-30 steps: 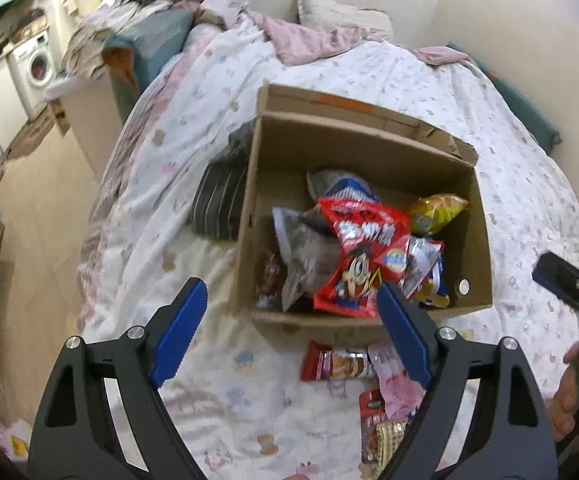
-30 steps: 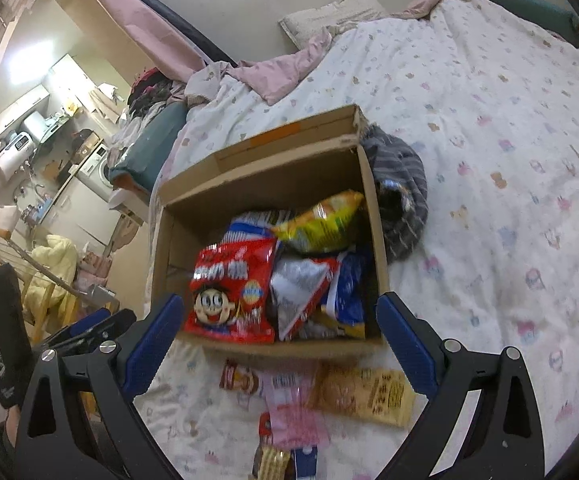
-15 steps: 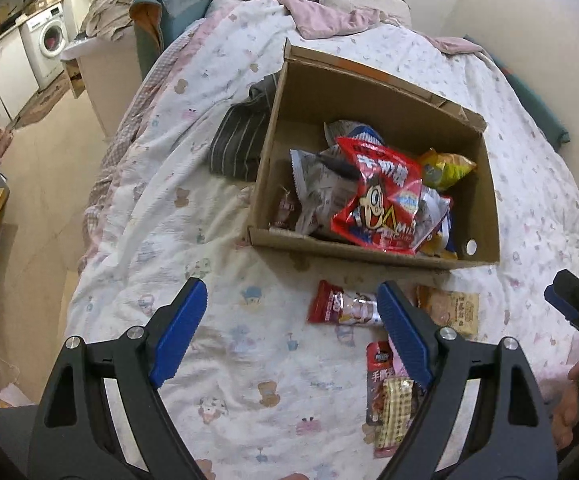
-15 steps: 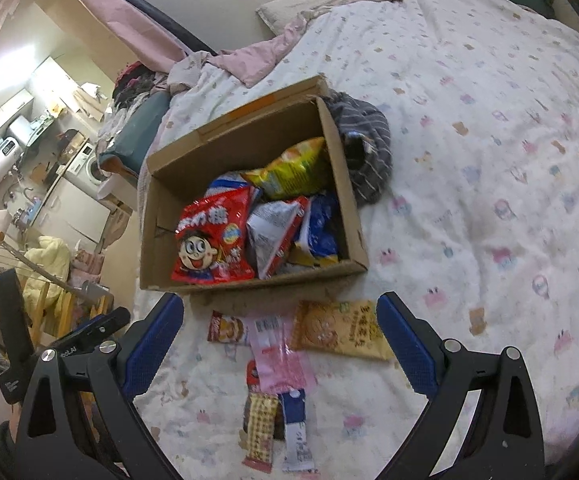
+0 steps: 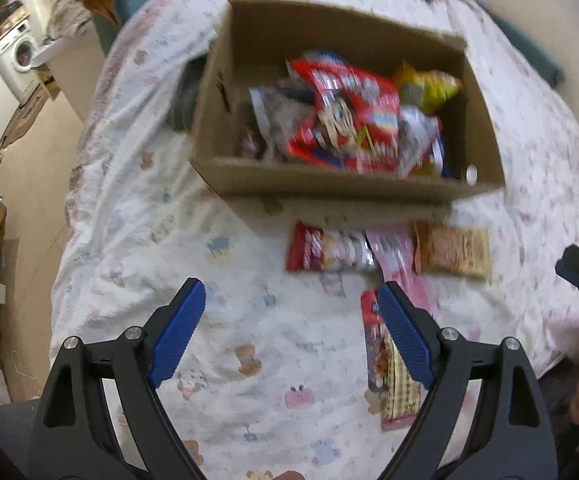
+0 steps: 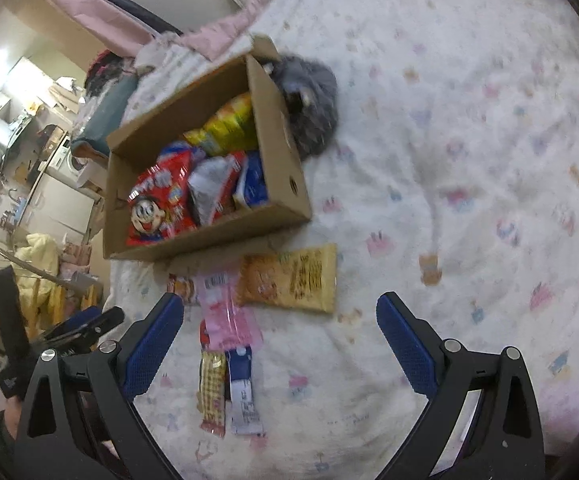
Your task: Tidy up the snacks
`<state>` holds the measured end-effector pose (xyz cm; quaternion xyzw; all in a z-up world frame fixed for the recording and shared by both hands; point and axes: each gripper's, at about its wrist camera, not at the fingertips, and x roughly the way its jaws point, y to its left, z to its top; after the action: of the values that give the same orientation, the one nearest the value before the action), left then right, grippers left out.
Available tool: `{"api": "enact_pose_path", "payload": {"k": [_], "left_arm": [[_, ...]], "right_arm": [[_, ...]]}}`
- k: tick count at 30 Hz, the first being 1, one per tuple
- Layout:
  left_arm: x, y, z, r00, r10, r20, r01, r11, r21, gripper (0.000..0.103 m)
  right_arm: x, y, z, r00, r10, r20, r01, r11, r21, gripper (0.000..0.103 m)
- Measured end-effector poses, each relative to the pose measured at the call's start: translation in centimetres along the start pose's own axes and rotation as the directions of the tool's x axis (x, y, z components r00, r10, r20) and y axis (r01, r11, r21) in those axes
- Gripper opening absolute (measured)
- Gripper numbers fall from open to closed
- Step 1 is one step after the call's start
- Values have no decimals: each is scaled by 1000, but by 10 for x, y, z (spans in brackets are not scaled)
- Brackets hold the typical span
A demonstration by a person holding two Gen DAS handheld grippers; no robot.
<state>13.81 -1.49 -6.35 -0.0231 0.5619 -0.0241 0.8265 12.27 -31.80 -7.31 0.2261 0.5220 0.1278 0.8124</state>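
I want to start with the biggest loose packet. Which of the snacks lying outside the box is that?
The orange-yellow flat packet, lying just in front of the cardboard box, right of the pink one. The others are narrow bars or small wrappers.

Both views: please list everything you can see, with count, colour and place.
Box: one, brown cardboard, on the bed, holding snack bags.
Red bag: one, in the box.
Yellow bag: one, in the box.
Orange pack: one, on the quilt before the box.
Pink pack: one, beside the orange pack.
Quilt: one, white with a print.
Grey cloth: one, beside the box.
Left claw: open, empty.
Right claw: open, empty.
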Motion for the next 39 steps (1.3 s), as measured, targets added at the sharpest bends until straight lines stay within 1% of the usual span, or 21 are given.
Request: {"api": "enact_pose_path", "payload": {"k": [2,4,5,7,8,9,10,12,14,18,19,20,21,23,25,28,30,32,34,38,39], "left_arm": [[5,-4,-3,1000,-8,-20,8,1000,11,86],[7,-8,-4,1000,1,-29,0,1000,27,86],[8,-9,-4,999,0,-32,1,1000,29,86],[9,-8,-4,999,-7,-35,8,1000,23,86],[9,-6,-4,999,-8,-38,9,1000,19,86],[9,-5,-4,999,-9,-40,10,1000,17,86],[9,-4,-3,999,-6,-41,6,1000,20,86],[9,-1,-4,999,-3,-40,4,1000,20,86],[10,3,-6,999,-8,-47,9,1000,11,86],[11,12,-9,999,10,-46,-9,1000,8,86],[11,15,-10,999,13,-46,-13,1000,5,86],[12,18,-11,999,15,-47,-15,1000,0,86],[12,20,-11,999,17,-49,-18,1000,-3,86],[13,24,-13,998,18,-54,-18,1000,-9,86],[13,24,-14,998,5,-61,-6,1000,-13,85],[12,14,-18,997,-33,-70,33,999,-11,80],[13,0,-23,996,-52,-75,52,999,4,80],[17,-20,-30,993,-75,-92,78,996,33,79],[23,-42,-38,987,-96,-126,107,991,77,67],[42,-74,-54,974,-106,-202,134,982,130,59],[45,-80,-57,972,-98,-212,130,981,145,54]], "right_arm": [[11,-6,-2,998,16,-59,-14,999,34,99],[26,-8,-5,991,38,-128,-31,998,56,92],[33,-6,-7,985,50,-164,-41,998,56,90],[52,2,-14,961,91,-263,-81,995,49,80],[59,8,-18,952,89,-293,-83,996,33,76],[67,15,-22,944,72,-321,-75,997,1,71],[72,23,-26,939,51,-341,-66,997,-32,62],[84,38,-33,923,28,-383,-68,993,-93,57],[94,49,-40,907,1,-421,-65,988,-138,55],[114,62,-51,877,-81,-474,-24,977,-211,41],[118,64,-53,871,-105,-480,-12,972,-234,39],[120,65,-55,867,-123,-483,-2,968,-250,33],[121,66,-55,865,-135,-483,5,965,-261,20],[119,67,-56,868,-140,-476,4,961,-277,20],[114,69,-56,879,-127,-460,-8,959,-282,19],[98,67,-49,908,-108,-404,-7,962,-274,19],[89,65,-41,927,-110,-357,14,965,-260,19],[80,57,-36,941,-107,-322,31,972,-232,19],[72,50,-31,949,-111,-296,48,976,-212,20],[60,35,-27,957,-108,-268,61,982,-177,19],[58,32,-28,959,-108,-262,64,983,-173,20]]}}
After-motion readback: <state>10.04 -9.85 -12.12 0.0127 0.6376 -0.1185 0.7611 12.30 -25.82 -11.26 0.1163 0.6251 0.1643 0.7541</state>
